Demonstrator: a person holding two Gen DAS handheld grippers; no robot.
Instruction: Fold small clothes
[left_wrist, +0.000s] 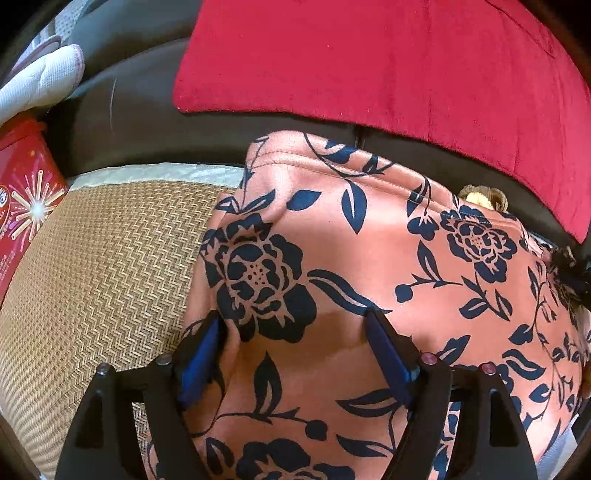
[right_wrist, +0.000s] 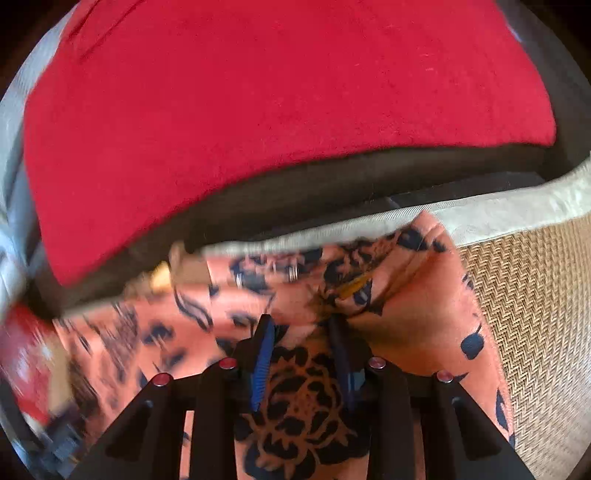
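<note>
A salmon-pink garment with a dark blue flower print (left_wrist: 369, 258) lies on a woven straw mat (left_wrist: 103, 266). My left gripper (left_wrist: 295, 321) is open, its blue-padded fingers wide apart over the cloth near the garment's left edge. In the right wrist view the same garment (right_wrist: 424, 314) is bunched and blurred. My right gripper (right_wrist: 303, 325) has its fingers close together with a fold of the garment pinched between them.
A red cushion (left_wrist: 388, 62) leans on the dark sofa back (left_wrist: 122, 122) behind the mat; it also shows in the right wrist view (right_wrist: 258, 110). A red printed box (left_wrist: 26, 206) stands at the far left, white quilted cloth (left_wrist: 40, 77) above it. Bare mat (right_wrist: 535, 314) lies to the right.
</note>
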